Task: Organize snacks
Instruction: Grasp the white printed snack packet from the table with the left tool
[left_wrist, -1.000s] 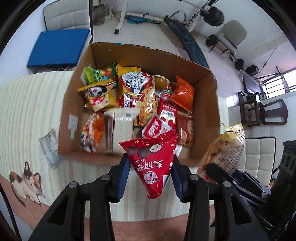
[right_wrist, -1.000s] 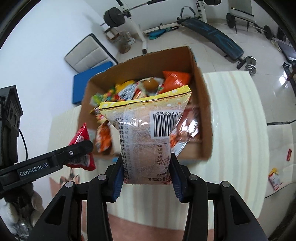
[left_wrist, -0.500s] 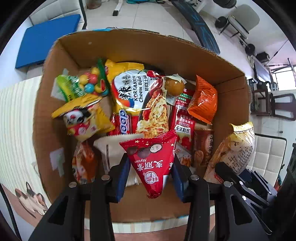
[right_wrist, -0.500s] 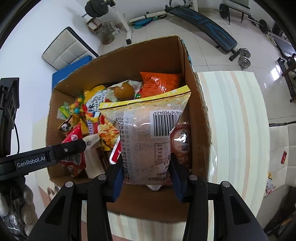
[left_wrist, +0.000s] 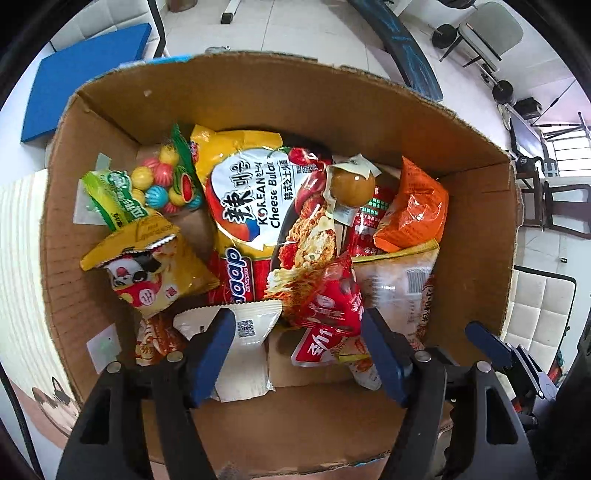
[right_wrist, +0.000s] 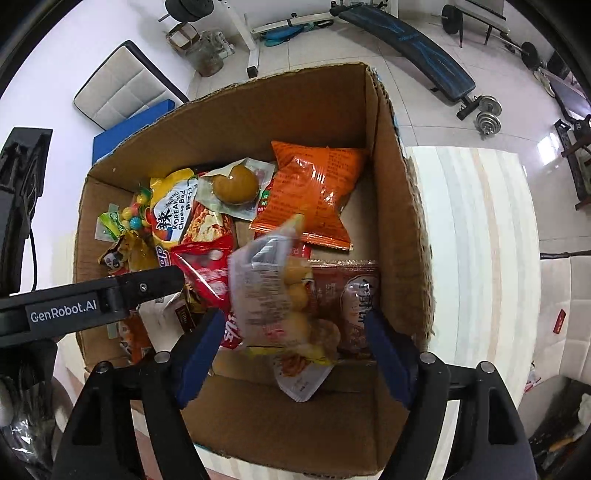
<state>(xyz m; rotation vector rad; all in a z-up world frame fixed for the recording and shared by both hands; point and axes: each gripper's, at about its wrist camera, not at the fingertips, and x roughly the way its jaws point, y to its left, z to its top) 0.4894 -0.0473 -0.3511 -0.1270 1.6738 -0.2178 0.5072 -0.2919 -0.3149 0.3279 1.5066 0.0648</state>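
Both grippers poised over an open corrugated cardboard box that sits on a pale striped tabletop. The left gripper has its blue-padded fingers spread wide, grasping nothing; below the gap lies a red triangular packet of glossy crinkled foil, resting on the heap of snacks near the box's front wall. The right gripper likewise has its fingers parted and free of any load; a clear plastic bag of round golden puffs, motion-blurred, appears between them without touching either pad (whether it rests on the pile or is in the air cannot be told).

Box contents: a yellow-and-red noodle pack printed "Korean Cheese Buldak", flat and shiny; a puffed orange pillow bag against the right wall; a brown glazed egg in clear vacuum film; a bag of coloured gum balls; a yellow sachet with a panda-like face and serrated top edge; a white flat pouch bearing a QR code. The left gripper's black arm, lettered "GenRobot.AI", crosses the right wrist view.
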